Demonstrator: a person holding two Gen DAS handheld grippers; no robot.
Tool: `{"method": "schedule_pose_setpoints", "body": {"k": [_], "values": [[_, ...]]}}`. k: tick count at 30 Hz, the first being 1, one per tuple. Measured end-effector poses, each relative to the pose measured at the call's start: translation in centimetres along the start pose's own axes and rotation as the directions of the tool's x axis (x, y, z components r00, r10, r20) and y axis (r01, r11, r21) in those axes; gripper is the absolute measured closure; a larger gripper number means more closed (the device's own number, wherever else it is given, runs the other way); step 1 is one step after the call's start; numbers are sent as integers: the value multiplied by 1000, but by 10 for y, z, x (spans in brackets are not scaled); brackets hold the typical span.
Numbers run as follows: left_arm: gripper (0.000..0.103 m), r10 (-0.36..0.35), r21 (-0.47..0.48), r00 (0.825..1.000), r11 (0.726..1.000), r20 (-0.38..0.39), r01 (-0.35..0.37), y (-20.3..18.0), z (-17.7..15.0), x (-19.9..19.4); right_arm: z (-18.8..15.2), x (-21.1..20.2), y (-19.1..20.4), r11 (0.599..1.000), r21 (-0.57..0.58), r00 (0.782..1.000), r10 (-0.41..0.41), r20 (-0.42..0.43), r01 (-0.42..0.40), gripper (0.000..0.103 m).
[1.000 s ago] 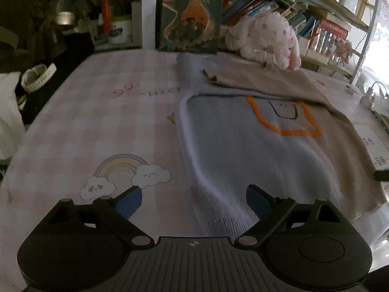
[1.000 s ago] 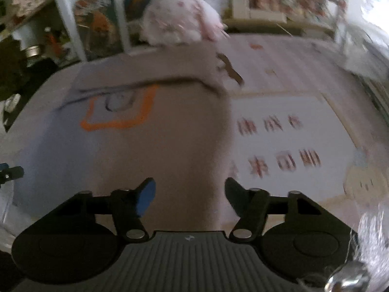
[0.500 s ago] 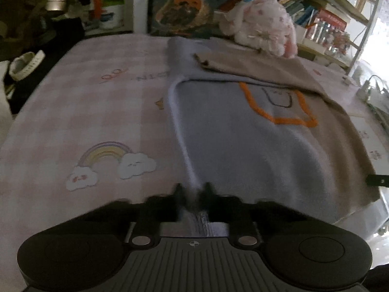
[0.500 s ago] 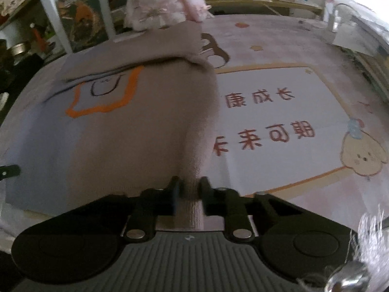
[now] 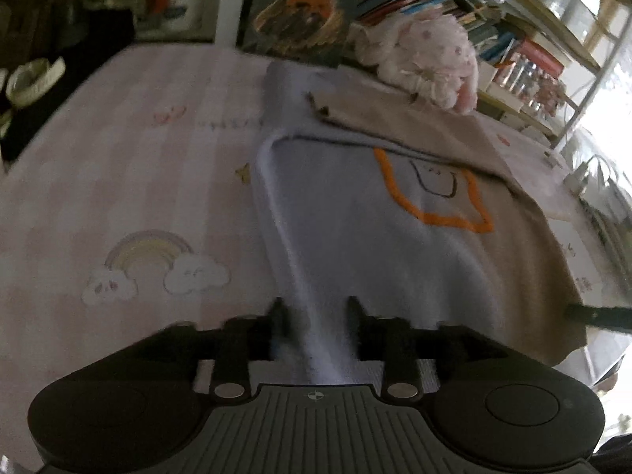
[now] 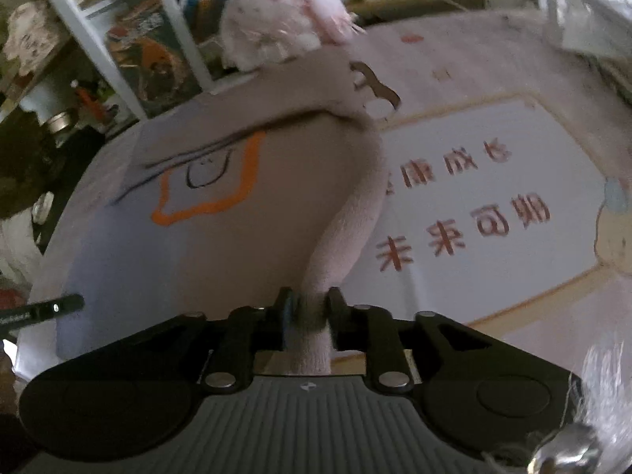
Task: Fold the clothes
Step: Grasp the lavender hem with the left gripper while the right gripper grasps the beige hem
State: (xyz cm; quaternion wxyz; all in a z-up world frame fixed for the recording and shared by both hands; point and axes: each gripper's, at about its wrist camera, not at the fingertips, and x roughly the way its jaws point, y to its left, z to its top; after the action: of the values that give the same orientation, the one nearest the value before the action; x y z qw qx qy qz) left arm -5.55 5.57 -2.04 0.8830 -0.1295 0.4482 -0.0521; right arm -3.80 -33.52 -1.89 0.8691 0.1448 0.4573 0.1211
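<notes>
A sweater (image 5: 375,245), pale blue on its left and tan on its right with an orange outline on the chest, lies flat on the table, a tan sleeve (image 5: 395,118) folded across its top. My left gripper (image 5: 314,312) has the blue hem corner bunched between its fingers and pulled up into a ridge; its jaws are opening. In the right wrist view the sweater (image 6: 221,245) rises in a tan fold into my right gripper (image 6: 310,308), whose pads pinch the hem corner while its jaws are opening.
The pink checked tablecloth (image 5: 118,166) carries a rainbow print, and a white panel with red characters (image 6: 474,213) lies right of the sweater. A pink plush toy (image 5: 426,55) and crowded bookshelves (image 5: 513,39) stand at the far edge. A plug with cables (image 5: 580,173) lies at the right.
A second ago both grippers stood open over the hem. They then shut on its two corners. Now the jaws stand slightly wider and the cloth is pulled up at each corner.
</notes>
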Motion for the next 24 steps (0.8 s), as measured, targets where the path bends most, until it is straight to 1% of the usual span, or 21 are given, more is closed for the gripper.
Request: {"method": "schedule_pose_setpoints", "body": {"k": [1, 4, 5, 6, 7, 8, 9, 10, 11, 12, 16, 20, 23, 24], "values": [[56, -14, -10, 1000, 1000, -9, 14, 2, -1, 1, 0, 2, -3, 1000, 15, 1000, 2, -7, -2, 76], [57, -48, -35, 998, 998, -32, 47, 5, -4, 4, -1, 6, -9, 999, 50, 1000, 8, -25, -7, 76], [60, -54, -38, 998, 998, -37, 52, 5, -5, 5, -1, 7, -10, 998, 59, 1000, 11, -27, -10, 76], [61, -54, -37, 998, 998, -33, 53, 4, -5, 5, -2, 8, -10, 998, 66, 999, 14, -29, -13, 76], [66, -53, -37, 998, 998, -31, 52, 4, -5, 5, -1, 9, -10, 998, 69, 999, 18, -32, -16, 76], [83, -47, -40, 998, 998, -34, 46, 4, -4, 6, -1, 9, -11, 997, 71, 999, 22, -34, -19, 78], [94, -37, -47, 999, 998, -37, 35, 6, -4, 7, -1, 9, -11, 997, 75, 999, 26, -40, -23, 90], [95, -34, -62, 999, 998, -38, 31, 8, -4, 7, 0, 10, -12, 996, 82, 998, 33, -51, -29, 92], [98, -46, -83, 998, 996, -37, 43, 12, -3, 6, -1, 10, -13, 996, 88, 998, 37, -54, -32, 92], [98, -58, -101, 998, 993, -37, 54, 15, -4, 4, -1, 9, -13, 995, 89, 998, 41, -55, -36, 93], [98, -94, -120, 994, 989, -63, 86, 22, -11, -6, -5, -3, -18, 993, 92, 994, 77, -75, -70, 93], [98, -170, -156, 981, 976, -97, 153, 26, -20, -21, -15, -22, -24, 991, 99, 988, 104, -111, -93, 93], [98, -230, -201, 969, 957, -86, 209, 28, -22, -31, -21, -36, -28, 980, 154, 983, 142, -118, -123, 93], [98, -252, -221, 965, 948, -75, 230, 29, -21, -34, -21, -41, -31, 966, 209, 978, 179, -109, -153, 93]]}}
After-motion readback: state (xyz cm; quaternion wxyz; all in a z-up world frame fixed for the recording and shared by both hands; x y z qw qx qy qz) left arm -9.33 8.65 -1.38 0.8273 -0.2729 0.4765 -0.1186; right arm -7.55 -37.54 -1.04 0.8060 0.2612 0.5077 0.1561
